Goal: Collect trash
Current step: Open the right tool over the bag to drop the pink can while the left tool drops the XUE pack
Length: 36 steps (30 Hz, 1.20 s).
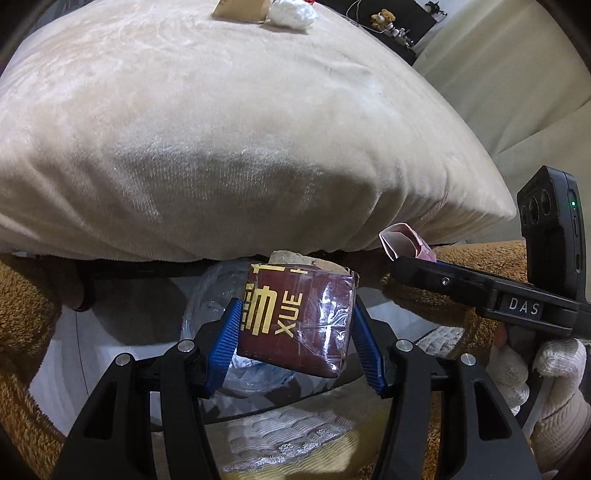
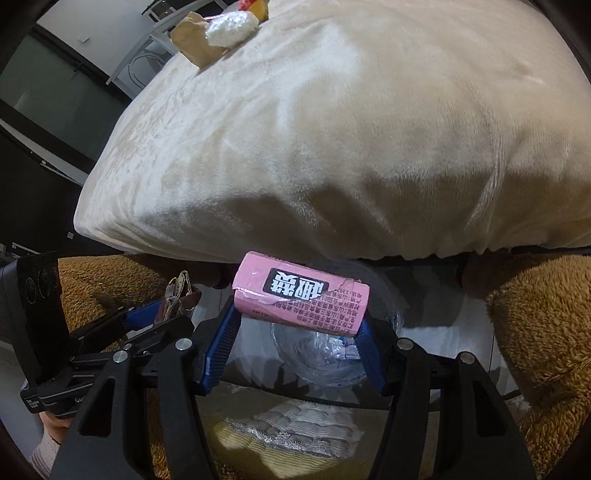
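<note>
My left gripper (image 1: pixel 295 332) is shut on a dark red box with gold letters (image 1: pixel 299 321), wrapped in clear film. My right gripper (image 2: pixel 295 332) is shut on a pink box with black print (image 2: pixel 301 295). Both boxes hang over a clear plastic bin liner (image 2: pixel 325 350), which also shows in the left wrist view (image 1: pixel 207 299), just below a large cream pillow (image 1: pixel 221 129). The right gripper with the pink box (image 1: pixel 402 245) shows at the right of the left wrist view. On the pillow's far end lie a brown paper piece (image 1: pixel 240 9) and a white crumpled wad (image 1: pixel 291 14).
Brown fluffy fabric (image 2: pixel 535 332) flanks the bin on both sides. A quilted white and yellow cloth (image 2: pixel 295 428) lies below the grippers. A dark desk with a small teddy bear (image 1: pixel 384 18) stands far right. A metal chair frame (image 2: pixel 140 55) stands far left.
</note>
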### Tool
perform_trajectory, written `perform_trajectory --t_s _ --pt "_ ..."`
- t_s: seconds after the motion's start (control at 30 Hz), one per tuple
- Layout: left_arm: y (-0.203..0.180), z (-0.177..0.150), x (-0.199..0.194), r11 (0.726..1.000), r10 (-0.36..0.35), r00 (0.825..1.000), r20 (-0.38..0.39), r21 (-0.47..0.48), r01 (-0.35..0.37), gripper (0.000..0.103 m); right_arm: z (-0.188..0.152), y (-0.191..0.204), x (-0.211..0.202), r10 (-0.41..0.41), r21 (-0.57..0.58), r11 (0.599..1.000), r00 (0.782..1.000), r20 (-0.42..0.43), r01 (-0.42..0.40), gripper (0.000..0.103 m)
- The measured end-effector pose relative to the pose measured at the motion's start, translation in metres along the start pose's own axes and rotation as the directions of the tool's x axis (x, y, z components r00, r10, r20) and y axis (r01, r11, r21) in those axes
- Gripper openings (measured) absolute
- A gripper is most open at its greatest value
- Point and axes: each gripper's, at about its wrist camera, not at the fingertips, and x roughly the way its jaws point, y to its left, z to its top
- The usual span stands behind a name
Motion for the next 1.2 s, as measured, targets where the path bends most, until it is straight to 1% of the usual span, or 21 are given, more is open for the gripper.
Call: perform_trajectory --t_s 0.13,0.3,0.5,0.7,0.87,1.13,1.2 --pt "0.005 -0.002 0.015 1.0 0.008 0.998 -0.06 -0.023 -0.009 0.056 0.0 -0.003 0.016 -0.013 0.03 0.999 0.998 -0.067 0.015 0.06" --pt "0.009 -0.005 0.03 0.999 0.022 0.992 -0.127 -0.036 -0.027 0.056 -0.001 -0.012 0.037 -0.012 0.08 0.996 0.988 -0.156 0.025 0.06" --pt "0.015 -0.01 0.049 0.997 0.017 0.975 -0.223 -0.076 -0.034 0.056 -0.004 -0.021 0.053 0.014 0.145 0.989 0.974 -0.228 0.019 0.06" --pt "0.016 -0.016 0.06 0.996 0.026 0.96 -0.279 -0.071 -0.047 0.056 -0.003 -0.025 0.059 0.016 0.159 0.987 0.965 -0.261 0.027 0.06" --pt "0.015 -0.019 0.067 0.996 0.04 0.951 -0.307 -0.066 -0.064 0.057 -0.004 -0.025 0.068 0.012 0.167 0.985 0.957 -0.291 0.039 0.06" --pt "0.013 -0.021 0.07 0.996 0.051 0.942 -0.332 -0.048 -0.071 0.057 -0.005 -0.025 0.07 0.013 0.163 0.986 0.955 -0.297 0.037 0.06" --pt "0.012 -0.022 0.072 0.997 0.049 0.936 -0.348 -0.045 -0.068 0.058 -0.005 -0.025 0.071 0.014 0.164 0.986 0.955 -0.296 0.036 0.06"
